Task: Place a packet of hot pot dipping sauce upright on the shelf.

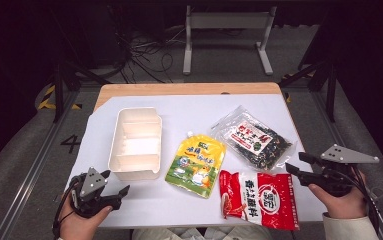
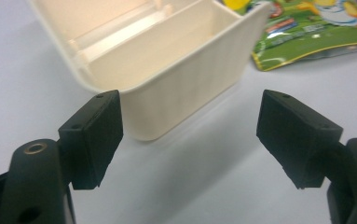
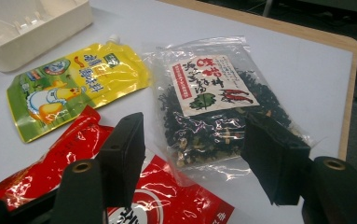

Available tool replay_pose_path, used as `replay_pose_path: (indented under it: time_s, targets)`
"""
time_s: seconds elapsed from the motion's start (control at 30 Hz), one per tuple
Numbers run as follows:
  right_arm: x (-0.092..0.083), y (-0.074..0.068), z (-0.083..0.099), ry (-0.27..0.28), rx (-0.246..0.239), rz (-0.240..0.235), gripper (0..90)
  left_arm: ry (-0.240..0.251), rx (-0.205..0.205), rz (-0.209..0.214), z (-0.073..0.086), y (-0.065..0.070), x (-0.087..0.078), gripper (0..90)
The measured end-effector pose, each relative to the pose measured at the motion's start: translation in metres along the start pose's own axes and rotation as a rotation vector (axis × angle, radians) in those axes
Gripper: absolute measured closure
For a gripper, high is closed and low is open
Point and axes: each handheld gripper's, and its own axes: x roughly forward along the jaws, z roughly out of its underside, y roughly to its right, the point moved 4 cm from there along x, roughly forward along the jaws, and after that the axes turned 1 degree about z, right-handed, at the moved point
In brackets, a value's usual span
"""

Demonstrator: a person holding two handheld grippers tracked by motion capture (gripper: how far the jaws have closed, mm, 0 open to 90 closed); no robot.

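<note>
A cream divided box (image 1: 135,142) stands on the white sheet at the left, its near corner (image 2: 167,93) just beyond my left gripper (image 2: 190,128). That left gripper (image 1: 115,182) is open and holds nothing. A yellow-green spouted pouch (image 1: 196,162) lies in the middle. To its right lies a clear bag of dark dried flakes (image 1: 254,140) with a red and white label. A red packet (image 1: 259,199) rests near the front edge. My right gripper (image 1: 295,162) hovers open beside the clear bag (image 3: 213,112), above the red packet (image 3: 64,163), gripping nothing.
The white sheet (image 1: 189,112) covers a wooden table (image 1: 189,89). Beyond the table a white metal stand (image 1: 226,35) and cables rest on the grey floor. Dark frame legs stand at either side.
</note>
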Motion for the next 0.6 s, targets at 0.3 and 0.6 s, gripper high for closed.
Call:
replay_pose_path:
  time_s: [0.3,0.6]
  targets:
    - [-0.003,-0.006,0.005,-0.045,0.008,-0.017,39.6,0.008,0.014,0.032,-0.009,0.009,-0.009,22.3]
    - [-0.003,-0.013,0.013,-0.103,-0.002,-0.052,38.4,-0.008,-0.016,0.042,-0.011,0.007,-0.016,22.8]
